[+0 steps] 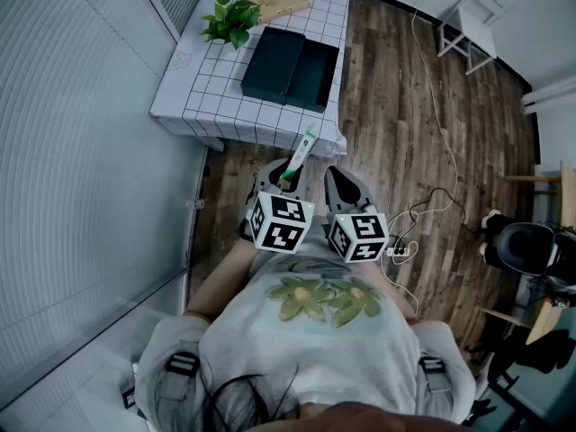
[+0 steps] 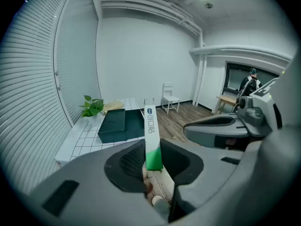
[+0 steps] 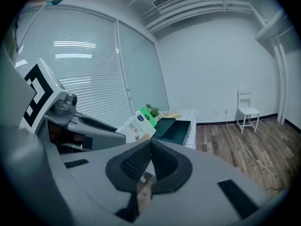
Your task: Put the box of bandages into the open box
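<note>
A slim white-and-green box of bandages [image 1: 300, 156] sticks up out of my left gripper [image 1: 283, 176], which is shut on its green lower end [image 2: 153, 155]. It is held in the air in front of the person's body, short of the table. The open box [image 1: 315, 72] is dark teal and lies on the white grid-pattern tablecloth [image 1: 207, 88], with its flat lid [image 1: 270, 61] beside it on the left. My right gripper [image 1: 340, 187] hangs level with the left one; its jaws are shut with nothing between them [image 3: 149, 155]. In the right gripper view the bandage box [image 3: 136, 125] shows left of the open box [image 3: 176, 128].
A green potted plant [image 1: 229, 16] and a yellowish flat item [image 1: 279, 3] sit at the table's far end. Window blinds [image 1: 81, 151] run along the left. On the wooden floor are a white chair [image 1: 468, 21], a white cable [image 1: 432, 97] and a power strip [image 1: 396, 252].
</note>
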